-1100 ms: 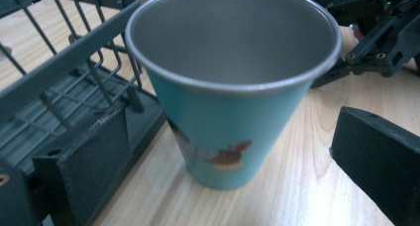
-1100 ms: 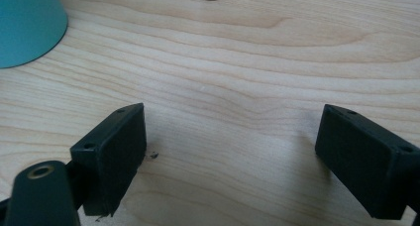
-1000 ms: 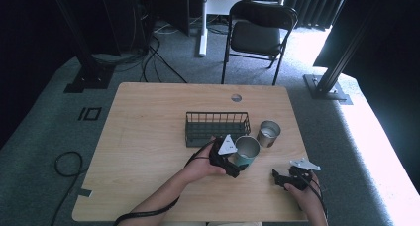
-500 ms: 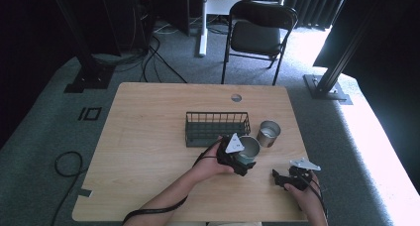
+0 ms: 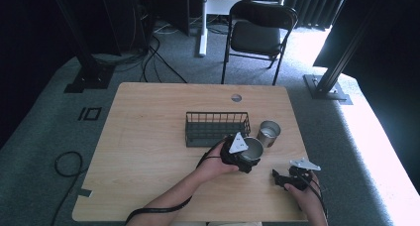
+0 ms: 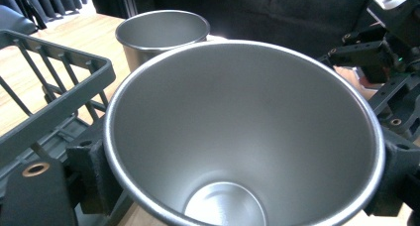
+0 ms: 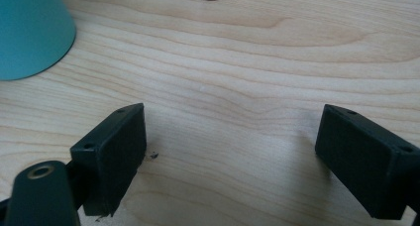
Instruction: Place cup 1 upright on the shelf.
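The left gripper (image 5: 246, 160) is clamped on a steel cup (image 6: 242, 137), held at 5 o'clock of the wire basket (image 5: 216, 128) (second cup (image 5: 269, 133) just beyond). Pickup appears complete and placement remains; the right gripper (image 7: 228, 151) rests spread wide and empty on the table (image 5: 148, 137).

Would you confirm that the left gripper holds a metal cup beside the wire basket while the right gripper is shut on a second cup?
Not quite: the right gripper is open and holds nothing, its fingers apart over bare table, as the right gripper view shows. The left gripper does hold the metal cup beside the wire basket.
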Demonstrator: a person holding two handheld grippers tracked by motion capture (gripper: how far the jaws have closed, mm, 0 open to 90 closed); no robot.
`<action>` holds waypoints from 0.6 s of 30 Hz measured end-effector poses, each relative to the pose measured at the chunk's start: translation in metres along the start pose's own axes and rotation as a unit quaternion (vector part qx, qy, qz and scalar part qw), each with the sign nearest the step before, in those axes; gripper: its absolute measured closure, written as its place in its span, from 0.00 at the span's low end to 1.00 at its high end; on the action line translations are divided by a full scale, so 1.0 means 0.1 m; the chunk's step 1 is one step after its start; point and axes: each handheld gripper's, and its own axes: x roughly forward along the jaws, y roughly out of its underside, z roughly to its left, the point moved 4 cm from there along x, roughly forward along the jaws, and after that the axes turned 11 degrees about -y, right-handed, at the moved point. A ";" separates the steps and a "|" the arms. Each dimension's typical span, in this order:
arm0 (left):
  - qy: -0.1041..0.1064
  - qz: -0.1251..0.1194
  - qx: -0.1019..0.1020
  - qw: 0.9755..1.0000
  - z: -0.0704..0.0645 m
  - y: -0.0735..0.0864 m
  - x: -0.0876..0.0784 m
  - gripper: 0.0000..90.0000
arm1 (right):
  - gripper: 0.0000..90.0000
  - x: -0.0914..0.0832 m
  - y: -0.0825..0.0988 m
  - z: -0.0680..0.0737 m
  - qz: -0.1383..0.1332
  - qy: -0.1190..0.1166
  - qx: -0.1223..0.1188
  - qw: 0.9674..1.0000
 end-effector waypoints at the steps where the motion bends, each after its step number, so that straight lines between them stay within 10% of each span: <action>1: 0.000 0.000 0.000 1.000 0.00 0.00 0.00 0.15 | 0.13 0.00 0.00 0.00 0.000 0.000 0.000 1.000; 18: 0.018 -0.004 -0.009 1.000 -0.02 -0.12 -0.12 0.15 | 0.13 0.00 0.00 0.00 0.000 0.000 -0.001 1.000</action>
